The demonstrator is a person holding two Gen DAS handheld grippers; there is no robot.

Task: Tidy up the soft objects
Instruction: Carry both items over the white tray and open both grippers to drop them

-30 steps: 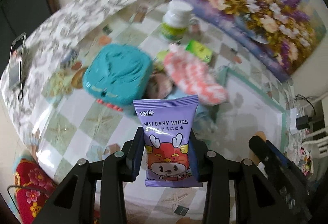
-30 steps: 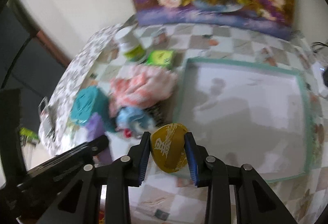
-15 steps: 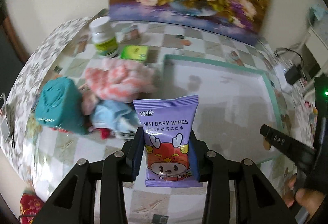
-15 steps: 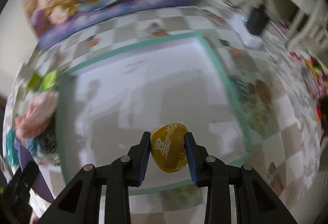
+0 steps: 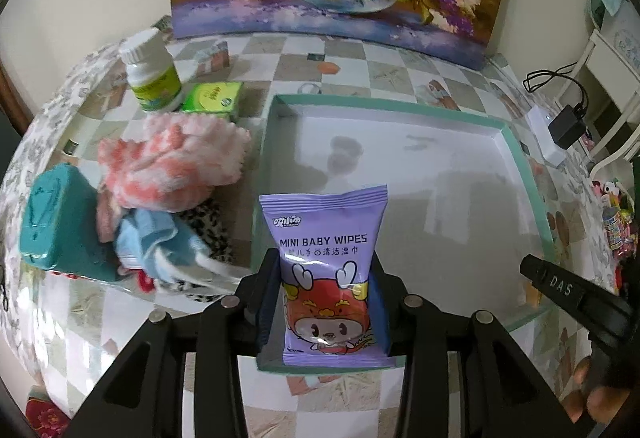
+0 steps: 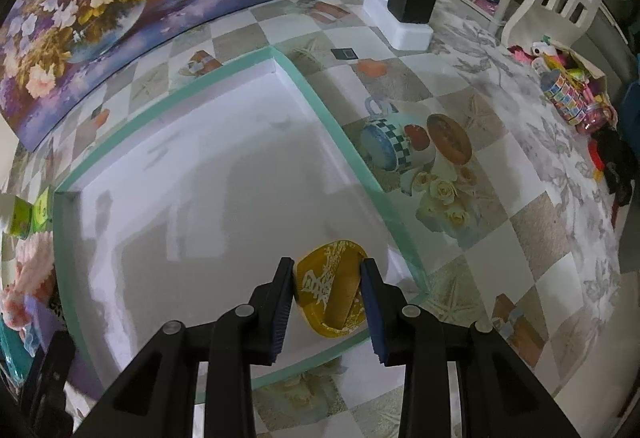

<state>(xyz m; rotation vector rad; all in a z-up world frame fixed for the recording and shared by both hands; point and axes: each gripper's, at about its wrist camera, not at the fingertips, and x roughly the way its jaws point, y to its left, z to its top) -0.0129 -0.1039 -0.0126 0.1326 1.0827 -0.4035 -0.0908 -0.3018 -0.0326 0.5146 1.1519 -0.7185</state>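
baby wipes pack (image 5: 326, 270) | clamped upright by left gripper (image 5: 325, 302), over tray (image 5: 516, 141) near-left corner | right gripper (image 6: 329, 296) clamps yellow pouch (image 6: 330, 290) over tray near-right corner

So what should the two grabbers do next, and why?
Probably lower both a little and let go. The left gripper is clamped on the purple wipes pack over the near left corner of the shallow box, and the right gripper grips the yellow pouch over its near right corner. The box floor below looks bare.
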